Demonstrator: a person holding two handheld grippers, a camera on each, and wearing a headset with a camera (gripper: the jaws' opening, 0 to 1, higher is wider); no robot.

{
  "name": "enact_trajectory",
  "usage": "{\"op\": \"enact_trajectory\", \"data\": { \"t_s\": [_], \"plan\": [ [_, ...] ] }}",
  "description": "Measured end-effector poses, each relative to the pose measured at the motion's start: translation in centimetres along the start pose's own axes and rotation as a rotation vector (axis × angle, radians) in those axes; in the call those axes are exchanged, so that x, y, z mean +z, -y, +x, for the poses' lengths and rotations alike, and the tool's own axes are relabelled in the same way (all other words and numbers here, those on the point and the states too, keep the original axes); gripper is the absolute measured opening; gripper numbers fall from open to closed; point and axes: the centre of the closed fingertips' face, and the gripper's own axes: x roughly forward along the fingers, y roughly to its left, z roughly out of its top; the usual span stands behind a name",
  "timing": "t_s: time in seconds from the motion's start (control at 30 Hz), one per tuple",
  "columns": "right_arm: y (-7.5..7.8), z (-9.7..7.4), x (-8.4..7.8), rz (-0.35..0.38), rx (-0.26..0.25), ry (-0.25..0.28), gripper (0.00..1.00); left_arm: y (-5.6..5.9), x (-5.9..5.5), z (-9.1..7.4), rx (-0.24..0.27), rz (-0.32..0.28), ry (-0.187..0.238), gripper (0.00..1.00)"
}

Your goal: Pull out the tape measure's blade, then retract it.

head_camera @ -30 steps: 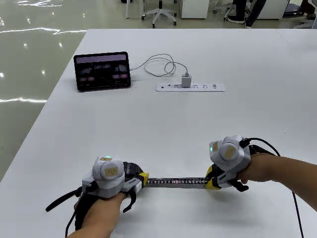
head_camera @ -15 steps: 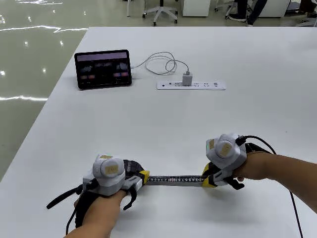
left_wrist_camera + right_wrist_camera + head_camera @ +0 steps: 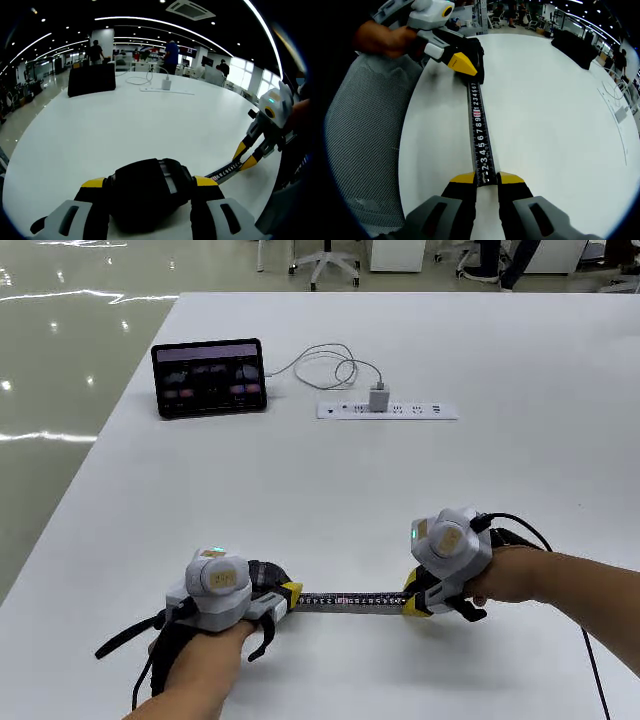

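The black tape measure case (image 3: pixel 149 195) rests on the white table (image 3: pixel 330 500) with my left gripper (image 3: pixel 150 181) shut on it, yellow-tipped jaws on either side. In the head view the left gripper (image 3: pixel 280 598) is near the front left, the case (image 3: pixel 266 577) partly hidden under it. The numbered blade (image 3: pixel 350 600) lies flat on the table, running right to my right gripper (image 3: pixel 412 602). In the right gripper view the blade (image 3: pixel 478 130) stretches away from the right gripper (image 3: pixel 486 177), which is shut on its tip, towards the case (image 3: pixel 476 50).
A dark tablet (image 3: pixel 209 377) stands at the back left. A white power strip (image 3: pixel 388 411) with a charger and looped cable (image 3: pixel 322 368) lies behind the middle. The table's left edge (image 3: pixel 90 470) drops to a shiny floor. A black cable (image 3: pixel 590 660) trails from the right hand.
The right gripper has moved a little left towards the left gripper, and the exposed blade is shorter. The left gripper and case have stayed in place.
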Motion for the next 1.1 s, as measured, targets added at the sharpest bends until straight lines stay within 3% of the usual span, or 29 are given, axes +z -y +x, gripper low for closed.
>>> {"op": "enact_trajectory", "data": {
  "t_s": [1.0, 1.1],
  "plan": [
    [-0.5, 1.2, 2.4, 0.007, 0.005, 0.052, 0.11, 0.0, 0.0, -0.1, 0.006, -0.001, -0.003, 0.62],
    [-0.5, 1.3, 2.9, 0.011, 0.008, 0.078, 0.11, 0.0, 0.0, -0.1, 0.005, -0.001, -0.002, 0.62]
  ]
}}
